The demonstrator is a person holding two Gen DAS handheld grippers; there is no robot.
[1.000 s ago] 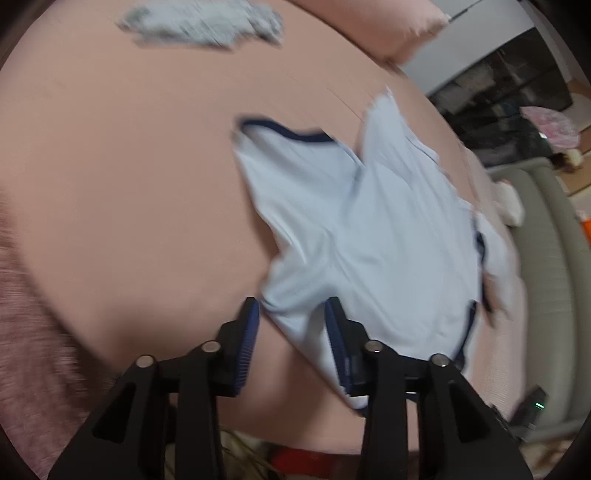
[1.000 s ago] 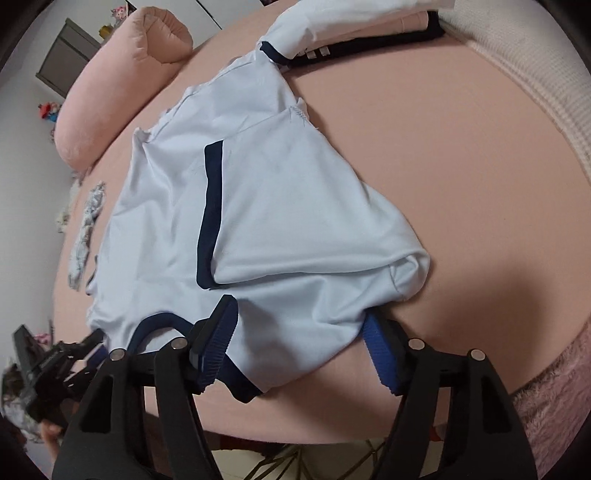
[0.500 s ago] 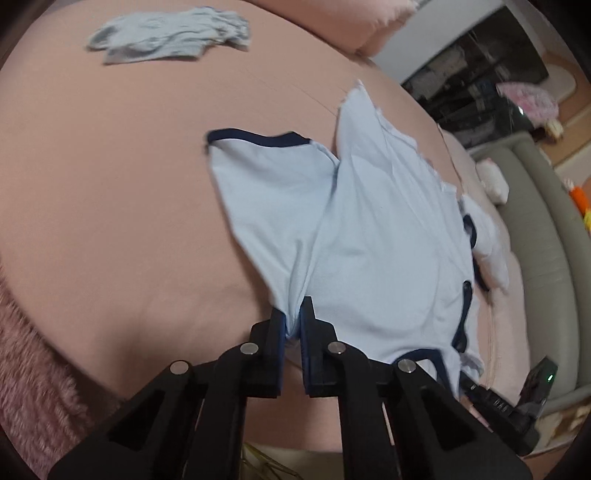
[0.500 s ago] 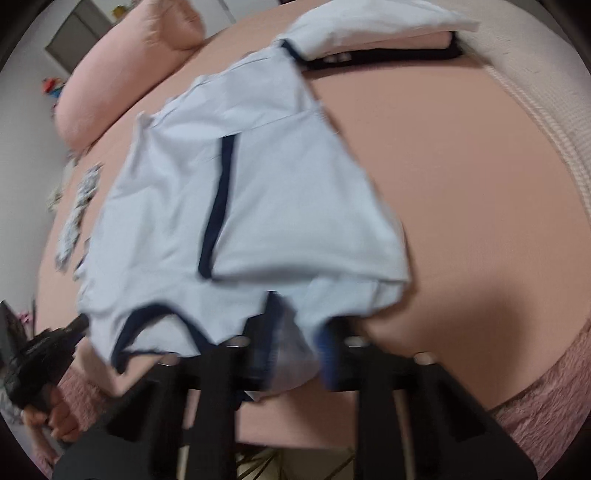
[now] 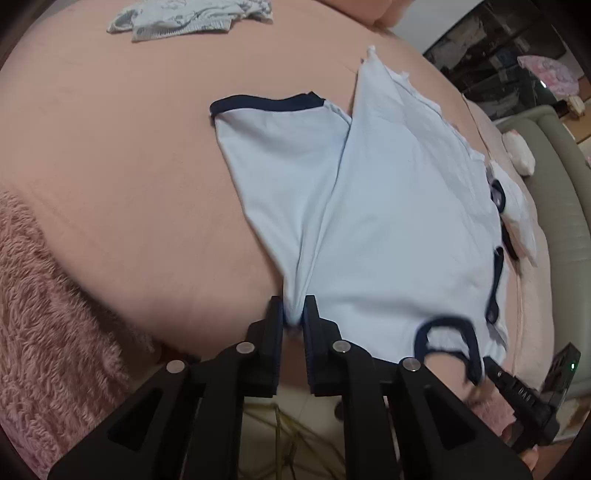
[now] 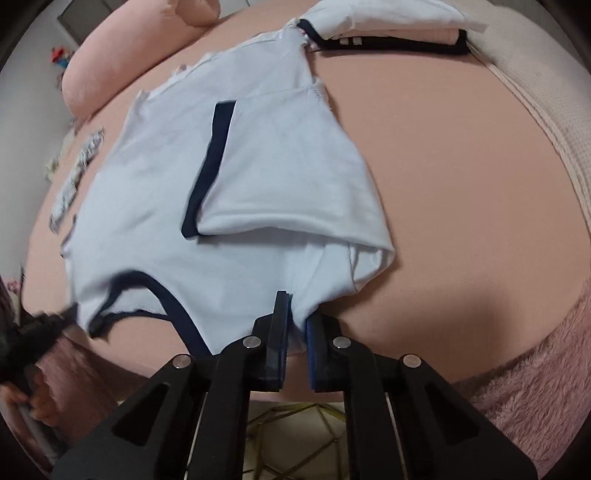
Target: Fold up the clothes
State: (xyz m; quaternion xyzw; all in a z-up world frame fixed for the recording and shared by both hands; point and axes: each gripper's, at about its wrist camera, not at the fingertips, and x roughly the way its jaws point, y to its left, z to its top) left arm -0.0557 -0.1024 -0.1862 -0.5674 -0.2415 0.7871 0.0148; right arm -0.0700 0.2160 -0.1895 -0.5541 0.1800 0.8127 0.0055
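While we look along the left gripper (image 5: 294,314), its two black fingers sit at the lower centre of the frame with a bunched fold of the pale blue shirt (image 5: 388,229) pinched between the pads; the jaws are easing apart slightly, yet the cloth is still clamped. From that pinch the shirt fans upward and to the right across the pink bedsheet (image 5: 110,166), one navy-trimmed sleeve (image 5: 280,147) spread toward the upper middle, the navy neckline (image 5: 448,332) at the lower right. A grey patterned garment (image 5: 188,18) lies well apart at the upper left.

In the right wrist view we see the right gripper (image 6: 297,314) at the lower centre, its jaws also opening a little while gripping the shirt's (image 6: 229,206) near edge just right of the collar. The shirt stretches up and left from it, a sleeve folded over its middle. A pink bolster (image 6: 122,62) lies at the upper left, folded clothes (image 6: 388,26) at the top, a fuzzy pink blanket (image 6: 535,376) at the lower right
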